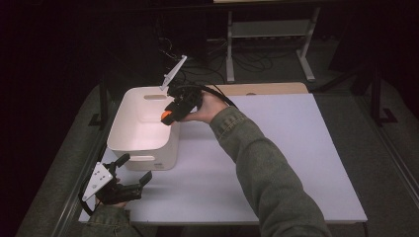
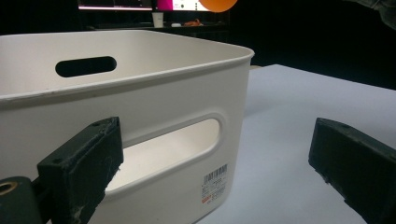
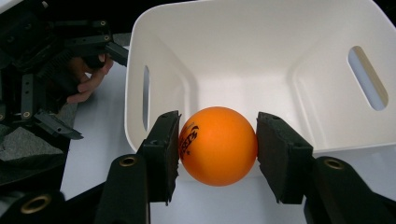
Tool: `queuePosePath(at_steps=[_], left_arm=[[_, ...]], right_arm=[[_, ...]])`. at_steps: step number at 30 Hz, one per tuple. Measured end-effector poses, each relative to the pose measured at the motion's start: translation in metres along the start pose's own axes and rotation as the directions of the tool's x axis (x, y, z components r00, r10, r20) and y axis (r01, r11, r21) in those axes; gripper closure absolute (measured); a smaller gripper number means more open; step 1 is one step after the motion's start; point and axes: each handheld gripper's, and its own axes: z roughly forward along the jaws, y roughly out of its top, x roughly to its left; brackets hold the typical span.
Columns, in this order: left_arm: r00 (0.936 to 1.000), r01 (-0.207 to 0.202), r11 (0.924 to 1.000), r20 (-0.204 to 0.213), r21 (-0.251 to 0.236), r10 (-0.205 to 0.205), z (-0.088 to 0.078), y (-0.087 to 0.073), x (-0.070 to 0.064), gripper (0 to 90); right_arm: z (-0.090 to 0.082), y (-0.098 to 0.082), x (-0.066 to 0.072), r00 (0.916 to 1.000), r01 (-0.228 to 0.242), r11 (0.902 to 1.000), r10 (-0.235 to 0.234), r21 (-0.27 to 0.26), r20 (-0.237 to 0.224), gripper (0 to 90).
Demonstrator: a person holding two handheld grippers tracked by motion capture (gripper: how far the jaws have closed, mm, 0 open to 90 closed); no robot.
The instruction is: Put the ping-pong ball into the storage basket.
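My right gripper [image 3: 217, 149] holds the orange ball [image 3: 218, 146] at the rim of the white bin [image 3: 261, 51].

I pinch the ball between both pads at its widest line, and it hangs just over the near wall of the bin, above the white table [image 1: 291, 148]. I judge the ball light, stiff and smooth, so it can slip out if the pads sit off its middle; a soft grip across the centre is enough. My left gripper [image 1: 129, 170] rests wide apart and empty beside the bin's other wall, near the slot handle [image 2: 173, 149].
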Motion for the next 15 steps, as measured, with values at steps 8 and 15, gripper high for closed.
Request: queuePosePath(at_steps=[8, 15], left_arm=[[1.0, -0.002, 1.0, 0.001, 0.001, 0.002, 0.0, 0.0, 0.0, 2.6], [1.0, -0.004, 1.0, 0.001, 0.001, 0.004, 0.0, 0.0, 0.0, 2.6]], right_arm=[[0.011, 0.005, 0.001, 0.9998, 0.004, 1.0, -0.004, 0.006, -0.018, 49.4], [0.017, 0.01, 0.004, 0.9995, 0.014, 0.9999, -0.014, 0.003, -0.027, 49.4]])
